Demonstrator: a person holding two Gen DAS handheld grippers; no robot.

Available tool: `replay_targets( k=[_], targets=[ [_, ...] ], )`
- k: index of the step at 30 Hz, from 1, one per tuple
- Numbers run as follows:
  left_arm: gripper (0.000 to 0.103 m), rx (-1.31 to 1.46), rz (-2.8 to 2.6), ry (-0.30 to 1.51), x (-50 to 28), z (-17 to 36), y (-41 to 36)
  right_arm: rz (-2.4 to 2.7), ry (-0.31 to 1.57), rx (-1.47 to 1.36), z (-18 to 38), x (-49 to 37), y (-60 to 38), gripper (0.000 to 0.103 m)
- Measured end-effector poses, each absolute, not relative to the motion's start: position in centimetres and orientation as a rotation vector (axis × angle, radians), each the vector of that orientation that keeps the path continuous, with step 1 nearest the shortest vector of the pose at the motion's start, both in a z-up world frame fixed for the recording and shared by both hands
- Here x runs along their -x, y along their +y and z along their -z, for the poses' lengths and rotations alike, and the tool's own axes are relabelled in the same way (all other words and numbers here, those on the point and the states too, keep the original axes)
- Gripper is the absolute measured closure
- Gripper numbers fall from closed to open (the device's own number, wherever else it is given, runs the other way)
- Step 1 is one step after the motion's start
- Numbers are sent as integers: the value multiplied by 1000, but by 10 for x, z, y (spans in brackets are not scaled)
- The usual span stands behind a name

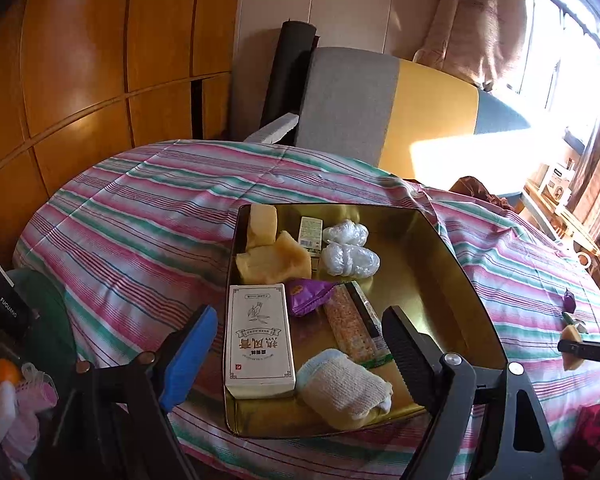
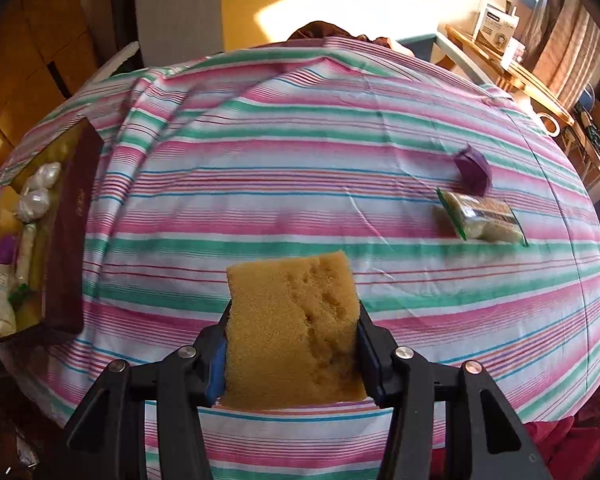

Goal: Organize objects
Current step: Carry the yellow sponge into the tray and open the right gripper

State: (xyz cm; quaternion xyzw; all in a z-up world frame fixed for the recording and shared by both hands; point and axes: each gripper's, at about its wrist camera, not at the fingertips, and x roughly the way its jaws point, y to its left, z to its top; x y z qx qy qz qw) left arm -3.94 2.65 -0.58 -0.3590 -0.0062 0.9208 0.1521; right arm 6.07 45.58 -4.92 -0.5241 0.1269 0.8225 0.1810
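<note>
Striped cloth [image 2: 300, 152] covers your table. Your right gripper [image 2: 292, 316] has its fingers clamped on a yellow sponge [image 2: 292, 320], held above bare cloth. Your left gripper [image 1: 300, 344] hovers with fingers wide apart over the gold tin [image 1: 440, 264], which sits at the left and holds a white box [image 1: 258, 344], a sock [image 1: 346, 388] and snack packets [image 1: 354, 324].

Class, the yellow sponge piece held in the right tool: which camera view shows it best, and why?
The right wrist view: the sponge fills the centre, pinched in the right tool. The left wrist view shows only a small sliver of it at the right edge.
</note>
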Motion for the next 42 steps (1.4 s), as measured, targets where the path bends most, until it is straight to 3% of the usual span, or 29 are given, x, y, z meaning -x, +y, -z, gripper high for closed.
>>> replay_targets(
  k=[5,11,20,24,29,32,42],
  targets=[
    [18,1031,-2645,-55,39,7,18,-2538,291,1460,4,-17,384,51],
    [18,1025,-2665,-108,40,4,-1,-2747,218,1566,-11,50,304,50],
    [18,1086,-2703,-177,47,15,-34,-2638,66,1789,51,149,232,50],
    [18,1128,-2700,-191,51,24,-39,-2572,97,1906,80,175,215,47],
    [18,1121,-2692,-175,51,24,-36,-2630,238,1896,85,178,211,40],
    [18,1113,-2694,-159,51,24,-32,-2672,249,1837,75,168,215,30],
    [17,1069,-2698,-123,41,13,-23,-2777,221,1686,40,127,216,30]
  ],
)
